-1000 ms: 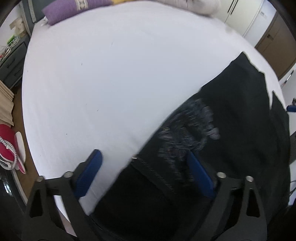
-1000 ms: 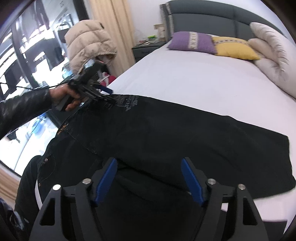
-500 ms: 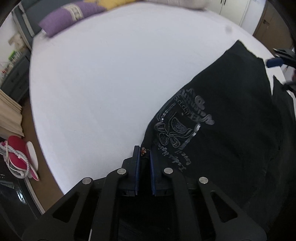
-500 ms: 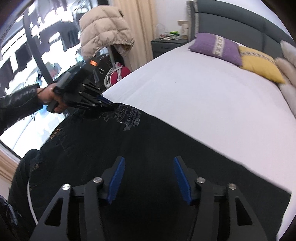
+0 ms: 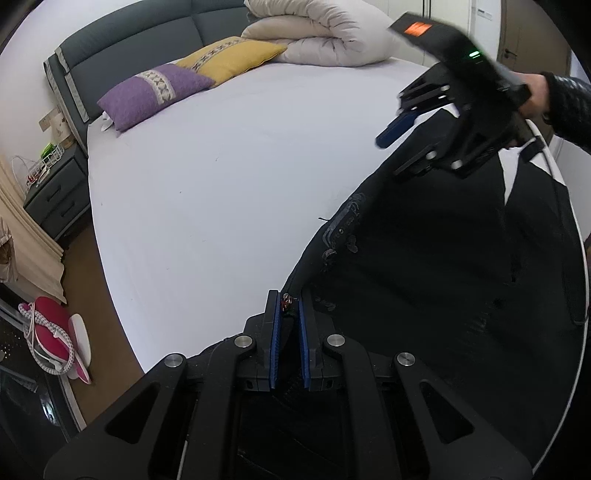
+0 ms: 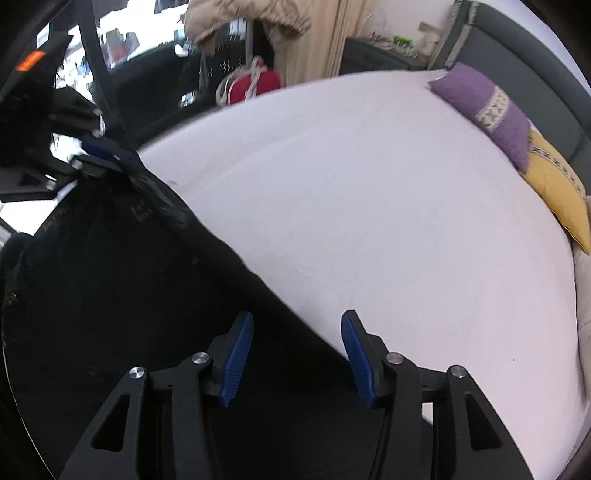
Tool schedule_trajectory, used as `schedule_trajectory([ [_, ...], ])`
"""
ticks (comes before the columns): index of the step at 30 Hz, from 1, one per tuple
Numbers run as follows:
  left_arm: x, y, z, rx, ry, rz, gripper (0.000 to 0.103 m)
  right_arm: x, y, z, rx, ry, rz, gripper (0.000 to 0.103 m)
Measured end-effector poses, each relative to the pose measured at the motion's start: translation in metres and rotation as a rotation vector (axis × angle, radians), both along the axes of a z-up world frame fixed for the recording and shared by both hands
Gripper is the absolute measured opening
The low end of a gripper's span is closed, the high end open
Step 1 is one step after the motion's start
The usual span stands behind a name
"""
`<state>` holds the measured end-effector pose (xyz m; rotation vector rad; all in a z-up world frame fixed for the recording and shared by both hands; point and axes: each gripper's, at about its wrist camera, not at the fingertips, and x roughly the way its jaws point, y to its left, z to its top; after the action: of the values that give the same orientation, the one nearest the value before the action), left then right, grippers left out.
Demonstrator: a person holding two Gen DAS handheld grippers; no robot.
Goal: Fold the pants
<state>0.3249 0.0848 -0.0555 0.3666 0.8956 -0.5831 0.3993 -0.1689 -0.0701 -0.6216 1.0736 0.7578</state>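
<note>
A: What carries everything here?

B: A bed (image 5: 229,177) under a white sheet, its grey headboard (image 5: 140,48) at the far end. A rolled cream duvet (image 5: 321,33) lies against that headboard, with a yellow pillow (image 5: 232,59) and a purple pillow (image 5: 155,92) side by side along the same edge.

A: And the pants?

B: The black pants (image 5: 436,266) lie spread along the near edge of the bed, toward its foot-side corner. Pale printed lettering shows on the cloth near the edge that runs across the sheet. In the right wrist view the same dark cloth (image 6: 122,280) fills the lower left and its edge runs diagonally over the sheet.

A: The left gripper?

B: The left gripper (image 5: 288,306) is clamped on the pants at their edge, with cloth and a small reddish bit pinched between the blue pads.

A: The right one?

B: The right gripper (image 6: 295,325) has its jaws spread apart and grips nothing; it sits over the pants' edge, one pad above the cloth, the other above the sheet. From the left wrist view it (image 5: 391,129) is above the far part of the pants.

A: Anything off the bed?

B: A dark nightstand (image 5: 55,199) beside the headboard corner, and a red bag (image 5: 48,325) on the floor.
</note>
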Motion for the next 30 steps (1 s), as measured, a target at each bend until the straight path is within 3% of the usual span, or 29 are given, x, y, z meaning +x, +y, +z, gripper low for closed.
schedule_trajectory([
  [4,-0.003,0.008,0.0,-0.014,-0.002,0.002,0.008,0.013,0.007,-0.013,-0.039,0.036,0.012,0.049],
  [6,-0.009,0.009,0.005,-0.019,-0.002,0.006,0.008,0.016,0.012,-0.022,-0.067,0.067,0.021,0.025],
  [9,-0.01,0.009,0.008,-0.02,0.001,0.01,0.008,0.016,0.013,-0.024,-0.067,0.093,0.012,0.01],
  [16,-0.019,0.01,0.015,-0.046,-0.01,0.035,0.008,0.003,-0.009,0.0,0.098,0.113,-0.179,0.006],
  [22,-0.047,0.009,0.026,-0.074,-0.005,0.051,0.008,-0.024,-0.026,0.004,0.365,0.239,-0.419,0.005],
  [25,-0.068,0.007,0.028,-0.082,0.005,0.048,0.008,-0.054,-0.028,0.004,0.463,0.288,-0.449,0.005],
  [27,-0.086,0.006,0.029,-0.087,0.013,0.045,0.008,-0.077,-0.03,0.009,0.458,0.273,-0.427,0.005],
  [30,-0.118,0.005,0.03,-0.098,0.028,0.029,0.008,-0.121,-0.027,0.017,0.363,0.226,-0.361,0.005],
])
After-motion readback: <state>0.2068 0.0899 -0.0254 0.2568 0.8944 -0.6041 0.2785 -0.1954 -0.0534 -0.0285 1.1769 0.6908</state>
